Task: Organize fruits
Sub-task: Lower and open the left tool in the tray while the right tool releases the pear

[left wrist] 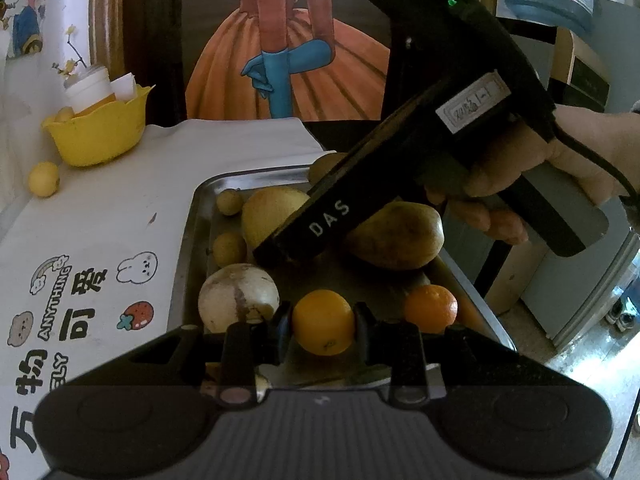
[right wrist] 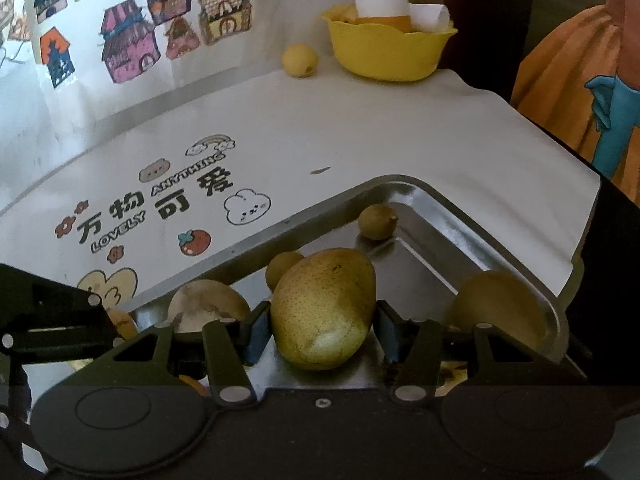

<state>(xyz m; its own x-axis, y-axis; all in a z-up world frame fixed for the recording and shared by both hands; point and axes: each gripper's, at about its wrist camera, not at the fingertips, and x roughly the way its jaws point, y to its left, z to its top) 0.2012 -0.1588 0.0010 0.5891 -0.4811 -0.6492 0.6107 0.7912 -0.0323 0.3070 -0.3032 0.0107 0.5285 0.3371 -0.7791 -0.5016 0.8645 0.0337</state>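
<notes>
In the left wrist view my left gripper [left wrist: 323,320] is shut on an orange [left wrist: 323,326] low over the metal tray [left wrist: 199,216]. The right wrist view shows my right gripper [right wrist: 322,330] with both pads against a yellow-green pear [right wrist: 324,312] inside the tray [right wrist: 460,200]. Seen from the left, the right gripper [left wrist: 280,252] reaches down across the tray, held by a hand [left wrist: 520,172]. The tray also holds a brown-yellow pear [left wrist: 400,236], a pale round fruit [left wrist: 238,298], a second orange [left wrist: 431,308] and two small yellow-green fruits [left wrist: 229,202] [left wrist: 229,247].
A yellow bowl [right wrist: 388,48] with a white cup and paper stands at the far end of the white printed tablecloth [right wrist: 280,128]. A lemon [right wrist: 300,60] lies beside it. The tray sits at the table's right edge, with floor below [left wrist: 580,352].
</notes>
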